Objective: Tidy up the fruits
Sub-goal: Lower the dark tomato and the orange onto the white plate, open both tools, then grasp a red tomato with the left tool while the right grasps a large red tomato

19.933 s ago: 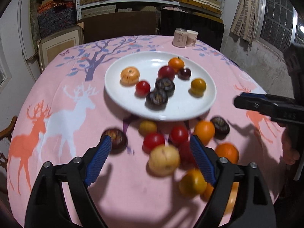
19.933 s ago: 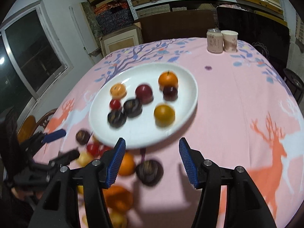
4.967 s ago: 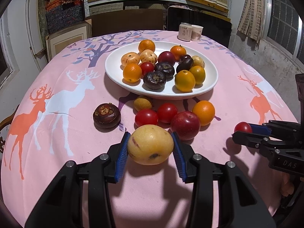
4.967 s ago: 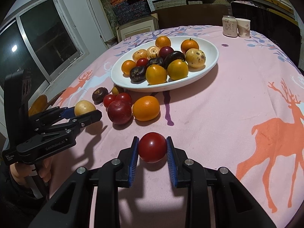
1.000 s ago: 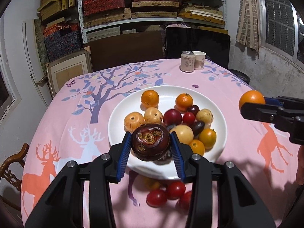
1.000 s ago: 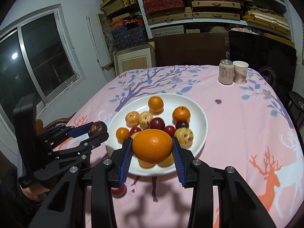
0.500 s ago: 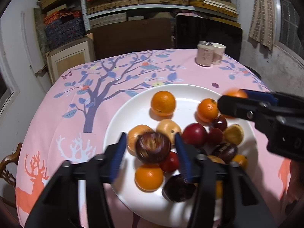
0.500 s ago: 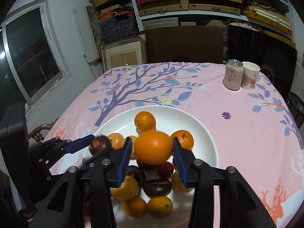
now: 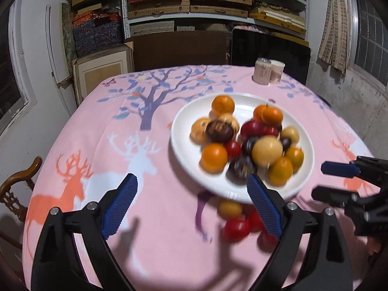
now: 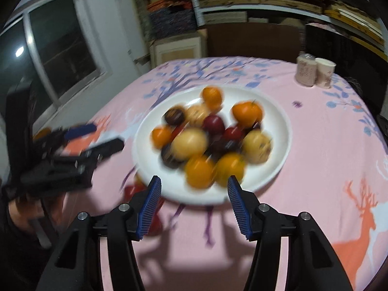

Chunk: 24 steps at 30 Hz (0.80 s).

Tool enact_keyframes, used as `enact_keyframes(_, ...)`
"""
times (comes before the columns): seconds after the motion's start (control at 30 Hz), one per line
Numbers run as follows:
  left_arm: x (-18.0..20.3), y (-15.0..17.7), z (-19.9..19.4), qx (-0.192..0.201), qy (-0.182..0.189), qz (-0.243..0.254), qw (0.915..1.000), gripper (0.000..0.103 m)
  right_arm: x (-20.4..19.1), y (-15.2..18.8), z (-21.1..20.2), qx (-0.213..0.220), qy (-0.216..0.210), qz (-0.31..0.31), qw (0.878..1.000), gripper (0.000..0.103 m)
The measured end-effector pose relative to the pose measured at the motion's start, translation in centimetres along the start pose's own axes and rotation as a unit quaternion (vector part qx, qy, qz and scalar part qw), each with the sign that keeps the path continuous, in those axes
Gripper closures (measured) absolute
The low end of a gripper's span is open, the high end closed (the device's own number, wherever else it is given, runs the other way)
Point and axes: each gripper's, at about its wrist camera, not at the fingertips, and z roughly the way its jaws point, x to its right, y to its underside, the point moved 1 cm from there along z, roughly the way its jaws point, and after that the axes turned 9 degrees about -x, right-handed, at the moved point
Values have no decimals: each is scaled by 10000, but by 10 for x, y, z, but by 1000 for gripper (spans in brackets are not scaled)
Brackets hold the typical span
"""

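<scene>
Fruit lies heaped on the white plate (image 9: 184, 150) at the middle of the pink tablecloth (image 9: 97, 126): oranges, red and yellow pieces, and a dark mangosteen (image 9: 219, 131) resting on top at the plate's left side. A few red tomatoes (image 9: 236, 228) and one yellow fruit (image 9: 229, 209) sit on the cloth just beside the plate's near rim. The left gripper (image 9: 191, 205) has just been opening; its jaws stand wide with nothing between them. The right gripper (image 10: 194, 205) is parted and empty, its jaws framing the plate's near rim without touching it. Both views are motion-blurred. A can (image 9: 261, 73) and paper cup (image 9: 276, 71) stand together at the table's far edge.
</scene>
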Motion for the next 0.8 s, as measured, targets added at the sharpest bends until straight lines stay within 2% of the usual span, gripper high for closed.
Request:
enact_keyframes(0.17,-5,37,-2,-292,-125,77,9995,14,-27,18,24,-296,144,-292,9990,46)
enact_keyframes(0.37,-1,54,9,-540,-280,192,9980,14,-41,11,46,-432,-165,-198,9987,46)
enact_keyframes(0.43,0,54,12,-553,-456,243,9971,14,-37,9,53,-548,-382,-21,9978,46)
enact_keyframes(0.47,0,54,14,-586,-428,253,9970,14,-35,10,54,-537,-460,47,9975,49)
enact_keyframes(0.5,0,54,15,-600,-409,251,9970,14,-36,12,53,-527,-523,10,9972,64)
enact_keyframes(0.63,10,52,15,-581,-280,416,9970,14,-31,24,37,-351,-307,-72,9989,64)
enact_keyframes(0.8,40,49,20,-482,-271,867,9947,14,10,38,10,174,-338,583,9976,64)
